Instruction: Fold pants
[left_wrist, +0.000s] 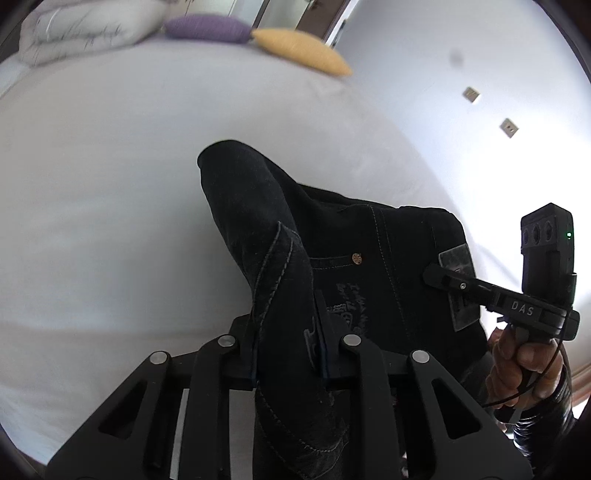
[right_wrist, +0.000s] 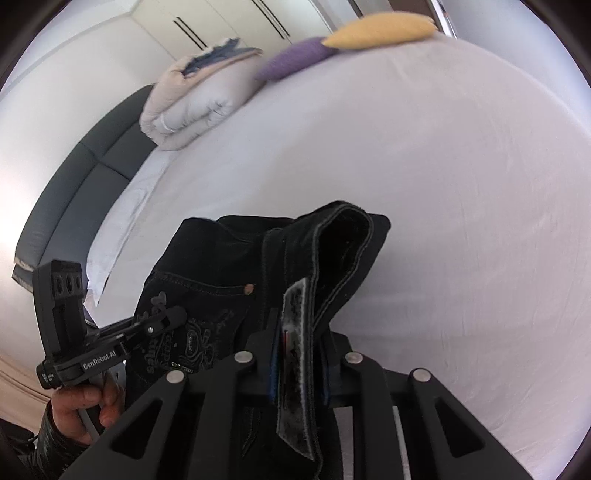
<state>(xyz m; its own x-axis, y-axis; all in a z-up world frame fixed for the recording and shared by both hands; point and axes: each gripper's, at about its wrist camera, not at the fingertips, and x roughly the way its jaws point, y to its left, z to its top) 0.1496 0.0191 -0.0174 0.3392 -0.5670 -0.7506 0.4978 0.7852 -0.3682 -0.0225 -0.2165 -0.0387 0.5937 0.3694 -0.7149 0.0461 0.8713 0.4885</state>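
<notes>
Left wrist, tool: the left gripper (left_wrist: 290, 354) is clamped on a fold of the pants (left_wrist: 373, 266), which run up between its fingers.
Left wrist, pants: dark denim, lifted over the bed (left_wrist: 110, 206); waist and back pocket hang on the right, where the right gripper (left_wrist: 436, 275) meets the patch.
Left wrist, progress: my reading is mid-fold; the cloth is bunched and held up, not yet laid flat or stacked.
Left wrist, hidden: legs and hems are cut off below; blur softens the far pillows (left_wrist: 258, 37).
Right wrist, tool: the right gripper (right_wrist: 299, 354) is closed on the waistband at the patch.
Right wrist, pants: they hang near, over the bed; the left gripper (right_wrist: 173, 317) touches them on the left.
Right wrist, hidden: its fingertips are lost against dark cloth; how many layers are already folded cannot be told.
</notes>
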